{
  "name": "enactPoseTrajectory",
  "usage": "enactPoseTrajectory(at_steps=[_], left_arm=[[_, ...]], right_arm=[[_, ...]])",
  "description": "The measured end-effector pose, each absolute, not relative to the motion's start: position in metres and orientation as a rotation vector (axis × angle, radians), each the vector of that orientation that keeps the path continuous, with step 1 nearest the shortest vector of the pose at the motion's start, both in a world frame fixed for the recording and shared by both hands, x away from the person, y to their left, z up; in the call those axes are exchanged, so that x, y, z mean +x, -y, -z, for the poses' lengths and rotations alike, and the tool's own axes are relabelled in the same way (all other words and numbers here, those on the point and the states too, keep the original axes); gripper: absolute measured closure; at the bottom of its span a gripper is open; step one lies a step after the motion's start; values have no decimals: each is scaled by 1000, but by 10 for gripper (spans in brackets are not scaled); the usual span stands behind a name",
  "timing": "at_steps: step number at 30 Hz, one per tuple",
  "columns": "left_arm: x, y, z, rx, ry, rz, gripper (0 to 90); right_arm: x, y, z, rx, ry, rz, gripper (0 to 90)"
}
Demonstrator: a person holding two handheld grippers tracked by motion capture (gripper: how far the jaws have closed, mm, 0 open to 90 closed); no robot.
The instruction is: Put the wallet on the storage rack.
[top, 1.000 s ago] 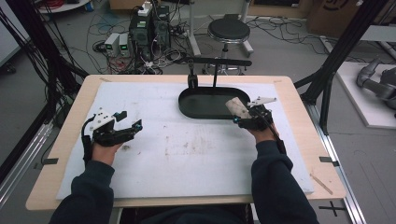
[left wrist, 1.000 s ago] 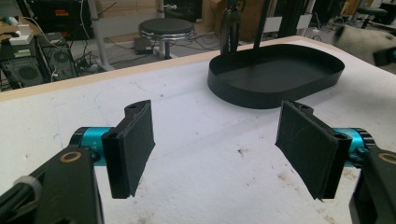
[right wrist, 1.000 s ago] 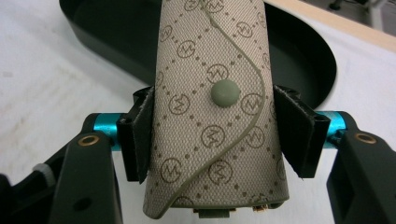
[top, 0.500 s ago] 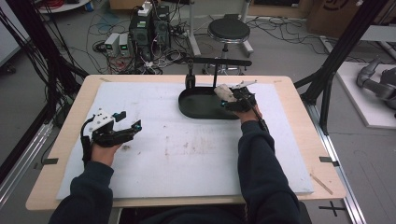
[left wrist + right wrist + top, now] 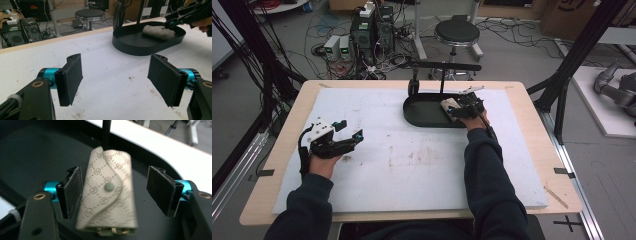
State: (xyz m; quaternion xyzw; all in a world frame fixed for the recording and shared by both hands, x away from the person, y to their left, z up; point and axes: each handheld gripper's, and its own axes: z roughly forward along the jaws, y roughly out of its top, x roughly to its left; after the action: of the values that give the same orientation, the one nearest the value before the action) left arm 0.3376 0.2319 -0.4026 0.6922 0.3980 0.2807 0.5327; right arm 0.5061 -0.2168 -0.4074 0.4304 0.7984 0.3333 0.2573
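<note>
Your right gripper sits over the black tray, its jaws just opened; the beige pouch lies between them, the right pad clear of it, the left pad right at its edge. The pouch rests in the tray's right end, its long axis running straight away from you along the jaws, snap flap facing up. Your left gripper hovers wide open and empty over the white mat, well apart from the tray. A stool and cabled electronics stand on the floor beyond the table.
</note>
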Motion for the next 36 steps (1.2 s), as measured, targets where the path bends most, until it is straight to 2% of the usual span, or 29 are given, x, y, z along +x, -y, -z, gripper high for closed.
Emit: enactPoseTrajectory(at_steps=[8, 13, 15, 21, 26, 36], left_arm=[[338, -230, 403, 1655, -943, -662, 274], [338, -230, 403, 1646, -935, -656, 274], [338, -231, 403, 1640, -937, -658, 275], [339, -234, 402, 1608, -944, -661, 274], [338, -234, 401, 1599, -946, -670, 274], [337, -235, 400, 1596, -938, -678, 274]], right_arm=[[480, 247, 380, 1149, -2163, -1013, 279], [442, 273, 365, 1131, -2201, -1091, 231], [423, 281, 363, 1068, -2155, -1121, 240], [387, 303, 368, 1061, -2130, -1133, 235], [360, 321, 387, 1043, -2120, -1081, 222], [349, 326, 395, 1066, -2090, -1072, 219]])
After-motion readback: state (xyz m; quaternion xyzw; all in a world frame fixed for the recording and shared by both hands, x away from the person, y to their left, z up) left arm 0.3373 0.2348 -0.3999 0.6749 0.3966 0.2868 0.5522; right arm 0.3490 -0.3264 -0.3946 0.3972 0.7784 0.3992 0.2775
